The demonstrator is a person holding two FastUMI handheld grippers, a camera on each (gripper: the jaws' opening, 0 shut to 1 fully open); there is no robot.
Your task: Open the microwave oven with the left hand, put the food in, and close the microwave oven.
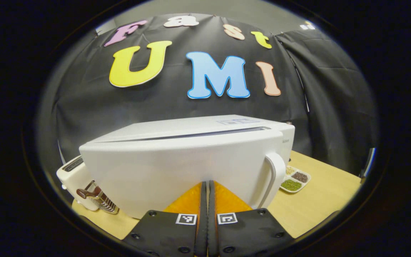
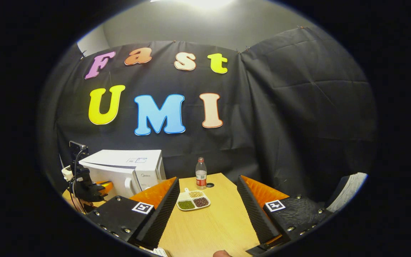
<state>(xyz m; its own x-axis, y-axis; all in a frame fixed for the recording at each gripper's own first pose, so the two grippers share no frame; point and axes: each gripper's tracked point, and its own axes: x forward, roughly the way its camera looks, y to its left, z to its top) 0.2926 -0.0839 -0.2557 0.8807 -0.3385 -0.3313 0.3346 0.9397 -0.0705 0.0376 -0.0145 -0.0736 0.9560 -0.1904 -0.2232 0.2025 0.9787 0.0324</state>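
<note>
The white microwave [image 1: 191, 157] stands close in front of me, its door facing me with a curved handle [image 1: 274, 178] at the door's right edge. A thin gap runs along the door's top. My left gripper [image 1: 205, 185] is shut with nothing between its fingers, tips at the door's front, left of the handle; in the right gripper view the left gripper [image 2: 105, 186] sits before the microwave [image 2: 127, 167]. The food is a white divided dish [image 2: 192, 200] of green, dark and pale grains on the table, right of the microwave [image 1: 294, 180]. My right gripper [image 2: 207, 180] hangs open above the table, short of the dish.
A clear bottle with a red label [image 2: 201, 174] stands behind the dish near the wall. A cream toaster [image 1: 70, 171] and a wire basket with a brown handle [image 1: 98, 198] sit left of the microwave. Bare wooden table [image 2: 212, 225] lies beneath my right gripper.
</note>
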